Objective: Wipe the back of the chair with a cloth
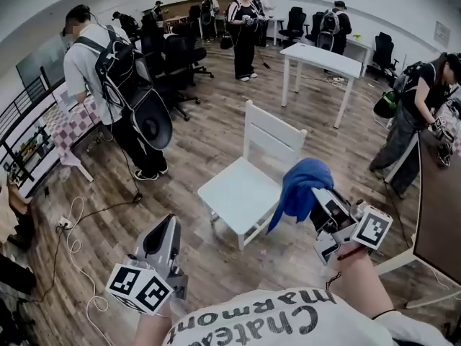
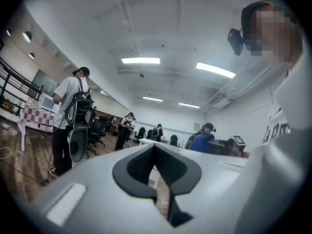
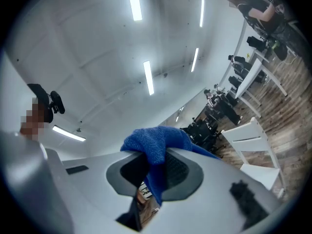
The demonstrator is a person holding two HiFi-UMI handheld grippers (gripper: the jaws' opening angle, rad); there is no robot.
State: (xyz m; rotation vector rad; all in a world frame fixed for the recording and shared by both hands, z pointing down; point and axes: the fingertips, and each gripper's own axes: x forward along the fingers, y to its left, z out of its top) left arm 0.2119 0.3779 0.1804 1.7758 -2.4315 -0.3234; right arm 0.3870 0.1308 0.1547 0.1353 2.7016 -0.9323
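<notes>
A white wooden chair [image 1: 241, 189] stands on the plank floor ahead of me, its slatted back [image 1: 277, 132] on the far side. My right gripper [image 1: 317, 202] is shut on a blue cloth [image 1: 302, 184], which hangs over the chair's right front corner. In the right gripper view the cloth [image 3: 156, 145] bulges out above the jaws of that gripper [image 3: 153, 167], and the chair [image 3: 251, 135] shows at the right. My left gripper [image 1: 163, 238] is held low at the left, short of the chair, jaws together and empty; the left gripper view shows its pads [image 2: 141, 165] meeting at the tip.
A person with a backpack [image 1: 108, 85] stands at the left by a checked table. A white table [image 1: 324, 60] is behind the chair, black office chairs [image 1: 173, 63] at the back left. Another person [image 1: 414, 117] bends at the right beside a dark tabletop [image 1: 439, 207]. Cables [image 1: 72, 229] lie on the floor.
</notes>
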